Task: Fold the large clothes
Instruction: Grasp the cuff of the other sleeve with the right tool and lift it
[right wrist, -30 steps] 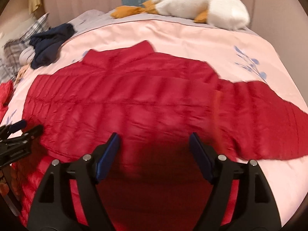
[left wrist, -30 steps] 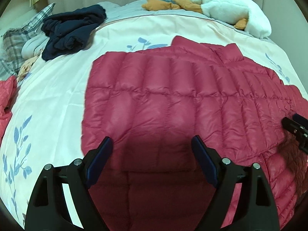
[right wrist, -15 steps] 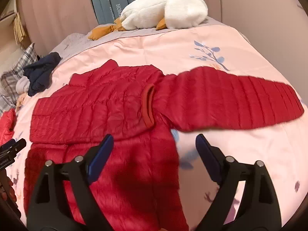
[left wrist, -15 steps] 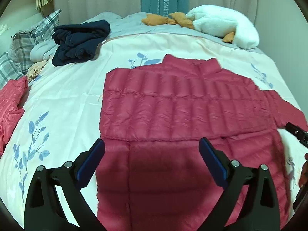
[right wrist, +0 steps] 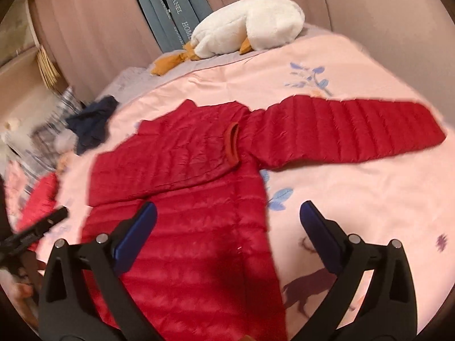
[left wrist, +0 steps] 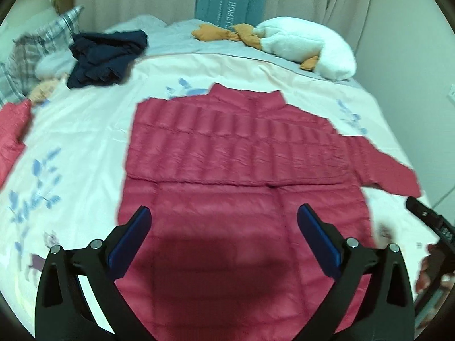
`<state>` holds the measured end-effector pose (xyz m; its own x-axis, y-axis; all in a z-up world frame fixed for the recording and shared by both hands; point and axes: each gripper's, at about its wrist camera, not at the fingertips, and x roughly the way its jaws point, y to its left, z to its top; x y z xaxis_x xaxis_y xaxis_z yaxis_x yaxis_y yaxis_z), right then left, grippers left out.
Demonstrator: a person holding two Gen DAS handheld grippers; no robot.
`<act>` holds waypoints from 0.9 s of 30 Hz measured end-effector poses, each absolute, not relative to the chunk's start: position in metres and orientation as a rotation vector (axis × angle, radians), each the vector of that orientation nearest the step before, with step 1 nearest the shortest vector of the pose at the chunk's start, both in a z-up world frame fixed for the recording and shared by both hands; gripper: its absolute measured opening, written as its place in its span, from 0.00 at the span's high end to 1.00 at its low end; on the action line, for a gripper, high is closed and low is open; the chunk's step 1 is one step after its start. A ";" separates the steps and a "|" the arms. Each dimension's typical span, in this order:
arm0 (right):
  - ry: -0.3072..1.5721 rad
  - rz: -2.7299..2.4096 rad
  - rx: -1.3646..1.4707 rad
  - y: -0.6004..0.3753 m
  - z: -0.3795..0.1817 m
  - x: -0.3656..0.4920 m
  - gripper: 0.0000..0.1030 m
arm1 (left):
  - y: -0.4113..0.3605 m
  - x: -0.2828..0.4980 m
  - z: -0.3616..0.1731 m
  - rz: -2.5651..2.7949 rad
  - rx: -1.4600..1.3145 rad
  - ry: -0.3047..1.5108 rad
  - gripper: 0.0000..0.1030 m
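A red quilted jacket (left wrist: 241, 156) lies flat on the pink bedspread (left wrist: 79, 130), collar toward the far side. One sleeve is folded across the chest, its cuff (right wrist: 233, 142) near the middle. The other sleeve (right wrist: 355, 130) stretches out to the right. My left gripper (left wrist: 224, 209) hovers above the jacket's lower half, its jaws opening with nothing between them. My right gripper (right wrist: 228, 205) hangs over the jacket's right hem edge, its jaws opening too, clear of the cloth. Each view catches the other gripper's black tip at its edge.
A crumpled navy garment (left wrist: 105, 54) and plaid pillows (left wrist: 28, 54) sit at the far left. A white plush goose (left wrist: 307, 48) lies at the head of the bed. Another red garment (left wrist: 11, 130) lies at the left edge. Curtains and a wall close the far side.
Both grippers have drawn back and risen from the jacket, with their jaws spreading wider. The right view has swung right, and the outstretched sleeve now shows in full.
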<state>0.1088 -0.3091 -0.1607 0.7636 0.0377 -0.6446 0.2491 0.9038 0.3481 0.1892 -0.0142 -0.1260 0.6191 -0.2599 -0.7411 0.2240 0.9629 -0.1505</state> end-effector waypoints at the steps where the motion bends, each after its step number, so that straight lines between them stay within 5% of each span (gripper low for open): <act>1: 0.691 -0.090 0.503 -0.318 -0.163 0.104 0.02 | -0.013 0.188 -0.126 -0.319 -0.090 0.880 0.01; 10: 0.600 -0.153 0.932 -0.417 -0.202 0.056 0.02 | 0.016 0.174 -0.158 -0.464 -0.516 1.022 0.01; 27: 0.426 -0.510 1.195 -0.586 -0.246 0.048 0.08 | 0.025 0.185 -0.185 -0.293 -0.463 1.109 0.01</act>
